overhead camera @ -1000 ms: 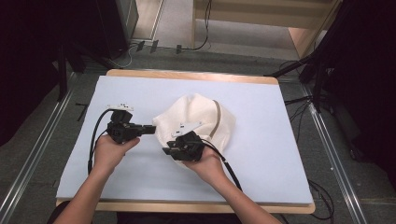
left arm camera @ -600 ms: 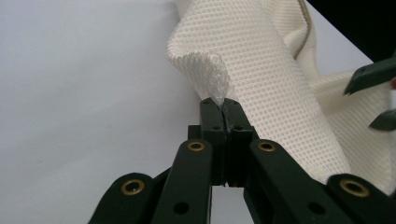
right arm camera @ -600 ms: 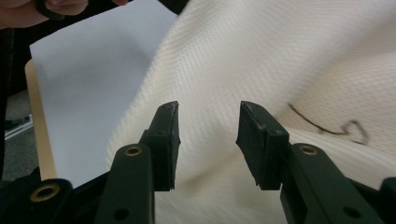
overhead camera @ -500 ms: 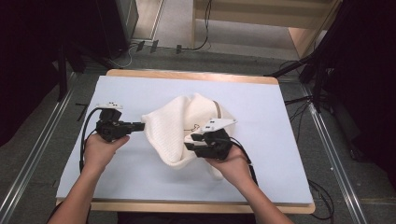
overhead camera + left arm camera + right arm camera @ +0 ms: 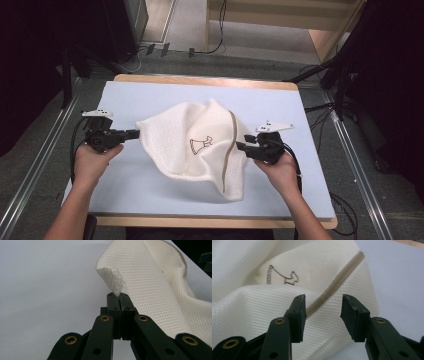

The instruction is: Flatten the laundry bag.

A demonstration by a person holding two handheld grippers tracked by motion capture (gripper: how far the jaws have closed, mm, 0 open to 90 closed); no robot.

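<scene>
- On the pale blue mat (image 5: 150, 95) that covers the wooden table (image 5: 205, 80), a cream-white knitted cloth with a taupe stripe (image 5: 200, 145) lies rumpled near the middle, between the two hands.
- A small dark line drawing (image 5: 199, 145) sits on the cloth's upper face; the taupe stripe (image 5: 230, 150) runs from the raised fold at the far side down toward the near corner.
- At the cloth's left edge, the left gripper (image 5: 134, 133) points level toward it, and its jaws are clamped tight on a corner of the fabric.
- From the left gripper view, the left gripper (image 5: 119, 298) shows a small tuft of the mesh-like weave (image 5: 117, 286) pinched between its closed tips, with the rest of the cloth (image 5: 160, 290) stretching away up and to the right over the mat (image 5: 45, 290).
- At the cloth's right edge, the right gripper (image 5: 241, 146) is held level just beside the fabric; its jaws have just been opening and now stand apart with nothing pressed between them.
- From the right gripper view, the right gripper (image 5: 324, 307) faces the cloth (image 5: 262, 310), the stripe (image 5: 337, 282) passing behind the gap between its tips, the drawing (image 5: 283, 277) farther up, and bare mat (image 5: 397, 277) to the right.
- Both hands, the left (image 5: 92, 162) and the right (image 5: 280, 172), rest low over the mat at the near side of the table.
</scene>
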